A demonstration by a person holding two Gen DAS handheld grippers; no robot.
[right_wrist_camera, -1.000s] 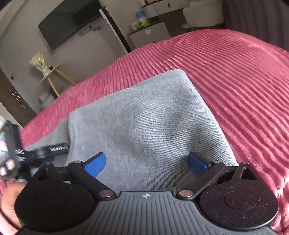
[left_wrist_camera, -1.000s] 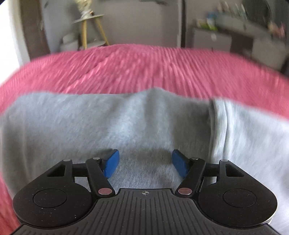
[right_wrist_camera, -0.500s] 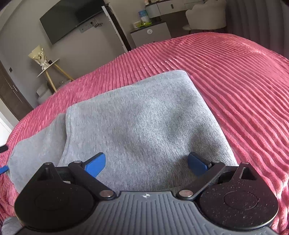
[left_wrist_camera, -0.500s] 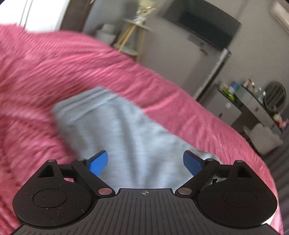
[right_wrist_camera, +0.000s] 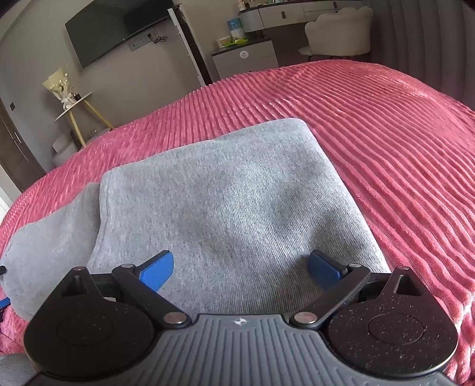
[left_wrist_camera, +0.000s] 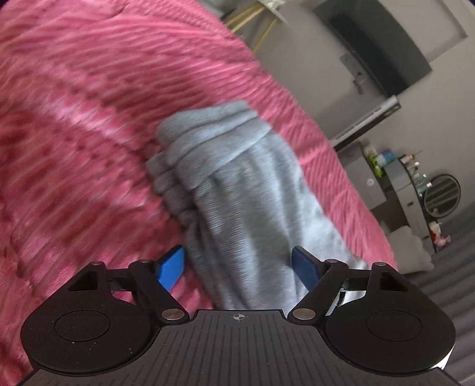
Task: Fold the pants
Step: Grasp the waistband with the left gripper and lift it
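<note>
Bed [right_wrist_camera: 386, 124] carries pink ribbed cover. Grey wall [right_wrist_camera: 35, 53] holds black TV [right_wrist_camera: 109, 26]. White chair [right_wrist_camera: 338, 32] stands beside dresser [right_wrist_camera: 246, 56]. Tripod stand [right_wrist_camera: 75, 110] left.

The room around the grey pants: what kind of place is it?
Most likely a bedroom at home. The grey knit pants lie on a bed with a pink ribbed blanket; a flat black television hangs on the wall, beside a white dressing table.

Right tongs [right_wrist_camera: 240, 268] gape over folded grey pants [right_wrist_camera: 225, 202] on pink bedspread [right_wrist_camera: 386, 133].

Soft daylight throughout; left wrist view motion-blurred, right wrist view sharp, both bowed at the edges.
</note>
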